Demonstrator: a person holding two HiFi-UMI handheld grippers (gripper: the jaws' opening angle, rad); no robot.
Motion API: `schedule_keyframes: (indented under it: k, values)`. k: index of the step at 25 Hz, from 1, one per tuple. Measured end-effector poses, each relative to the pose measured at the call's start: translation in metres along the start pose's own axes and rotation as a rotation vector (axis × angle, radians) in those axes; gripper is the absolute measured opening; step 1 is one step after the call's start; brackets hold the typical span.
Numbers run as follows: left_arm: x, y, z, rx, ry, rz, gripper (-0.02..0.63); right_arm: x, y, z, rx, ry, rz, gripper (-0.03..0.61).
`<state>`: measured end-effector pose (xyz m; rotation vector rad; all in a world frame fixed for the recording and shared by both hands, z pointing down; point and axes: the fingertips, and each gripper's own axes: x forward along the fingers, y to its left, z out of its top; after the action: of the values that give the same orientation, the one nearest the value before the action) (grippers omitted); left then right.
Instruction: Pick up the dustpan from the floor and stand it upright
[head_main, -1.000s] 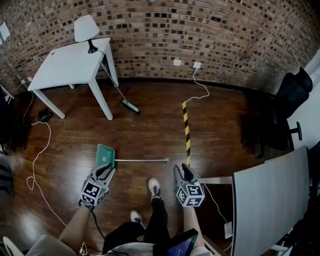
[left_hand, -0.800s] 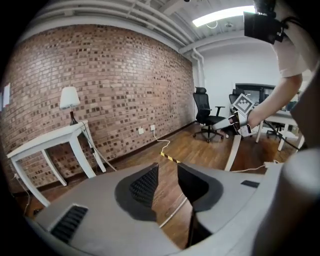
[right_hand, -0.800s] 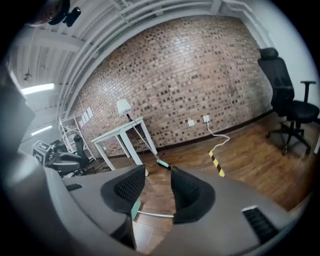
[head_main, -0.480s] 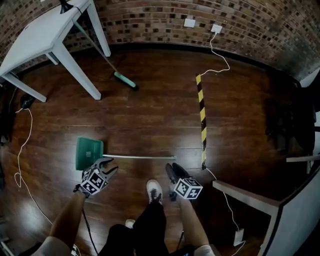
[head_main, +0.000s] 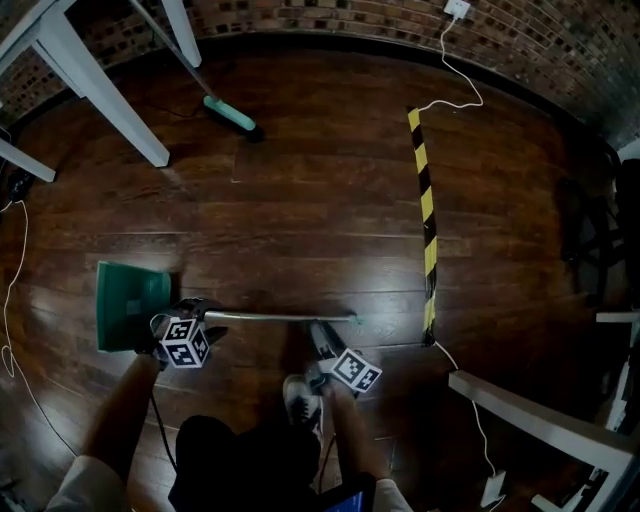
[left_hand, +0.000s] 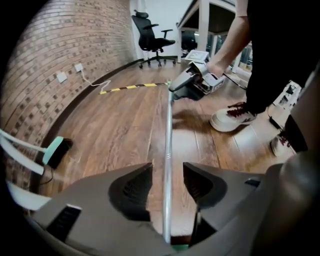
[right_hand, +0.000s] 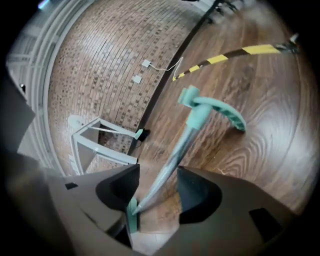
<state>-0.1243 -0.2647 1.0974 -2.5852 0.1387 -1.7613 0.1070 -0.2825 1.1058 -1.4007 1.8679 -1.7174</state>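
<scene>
Dustpan is lying flat on the wood floor, green pan to the left, its metal handle running off to the right; my left gripper straddles that handle near the pan end, jaws just been opening wide, pads clear of it; right gripper same deal near the green tip, just been opening, handle between the jaws but not pinched; so I'd say this is the grab step; next both need to close squarely on the handle before any lifting.

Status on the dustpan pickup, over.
Just been opening: left tongs and right tongs each straddle the handle, no grip. No lift: dustpan flat on floor. Person's shoe beside right tongs.
</scene>
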Motion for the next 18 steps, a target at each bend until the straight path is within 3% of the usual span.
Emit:
schedule_keyframes:
  k: [2, 5, 9, 10, 12, 13, 18]
  values:
    - [0.025, -0.004, -0.002, 0.077, 0.024, -0.061, 0.204, 0.014, -0.009, 0.000, 0.039, -0.036, 0.029, 0.258]
    - [0.052, -0.008, -0.005, 0.116, 0.048, -0.116, 0.204, 0.028, -0.014, 0.002, 0.055, -0.059, 0.040, 0.258]
    - [0.075, -0.008, -0.005, 0.113, 0.076, -0.115, 0.206, 0.036, -0.019, 0.004, 0.060, -0.080, 0.026, 0.256]
    - [0.079, -0.006, -0.005, 0.113, 0.081, -0.104, 0.201, 0.037, -0.019, 0.005, 0.055, -0.086, 0.029, 0.226]
    - [0.084, -0.001, -0.004, 0.107, 0.090, -0.080, 0.112, 0.038, -0.015, 0.009, 0.022, -0.099, 0.028, 0.160]
    - [0.085, 0.001, -0.003, 0.095, 0.092, -0.078, 0.109, 0.038, -0.013, 0.011, 0.001, -0.104, 0.021, 0.133]
    - [0.072, 0.005, 0.011, 0.055, 0.059, -0.066, 0.106, 0.030, 0.008, 0.026, -0.036, -0.124, 0.031, 0.127]
